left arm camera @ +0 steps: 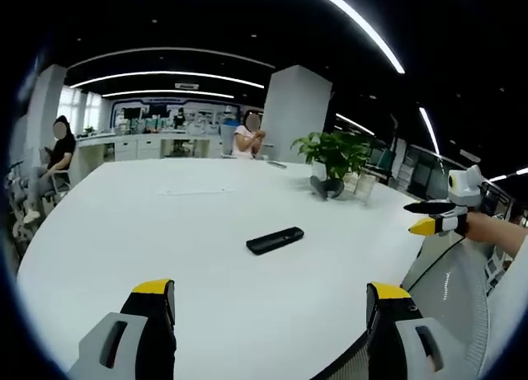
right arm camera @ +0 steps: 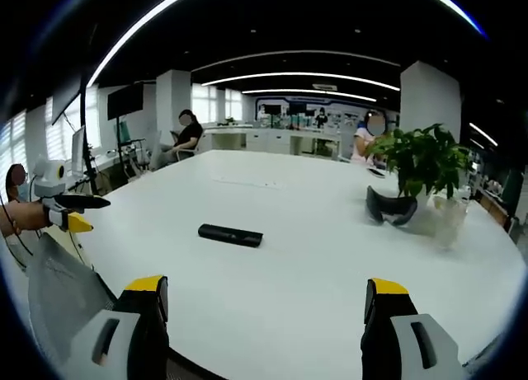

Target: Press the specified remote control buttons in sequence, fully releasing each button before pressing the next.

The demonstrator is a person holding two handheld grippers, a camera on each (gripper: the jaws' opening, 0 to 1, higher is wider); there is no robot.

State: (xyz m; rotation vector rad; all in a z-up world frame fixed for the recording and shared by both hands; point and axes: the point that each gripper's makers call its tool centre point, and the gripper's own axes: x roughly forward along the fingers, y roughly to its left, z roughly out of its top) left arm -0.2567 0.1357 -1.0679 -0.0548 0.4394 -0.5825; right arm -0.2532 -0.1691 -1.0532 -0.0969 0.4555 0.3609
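Note:
A black remote control (left arm camera: pixel 275 241) lies flat on the white table (left arm camera: pixel 165 248), a little ahead of my left gripper (left arm camera: pixel 271 302). Its yellow-tipped jaws stand wide apart with nothing between them. My right gripper (left arm camera: pixel 418 217) comes in from the right, held by a hand beyond the table's edge. In the right gripper view the remote (right arm camera: pixel 230 235) lies ahead and slightly left of my right gripper (right arm camera: pixel 264 296), which is open and holds nothing. The left gripper (right arm camera: pixel 89 213) hovers at the left, off the table's (right arm camera: pixel 313 256) edge.
A potted green plant (left arm camera: pixel 334 152) (right arm camera: pixel 425 159) stands at the table's far side beside a dark curved object (right arm camera: pixel 391 207) and a glass pot (right arm camera: pixel 446 216). Mesh chair backs (left arm camera: pixel 450 289) (right arm camera: pixel 62 293) sit near the front edge. Two seated people (left arm camera: pixel 58 149) (left arm camera: pixel 247 137) are far back.

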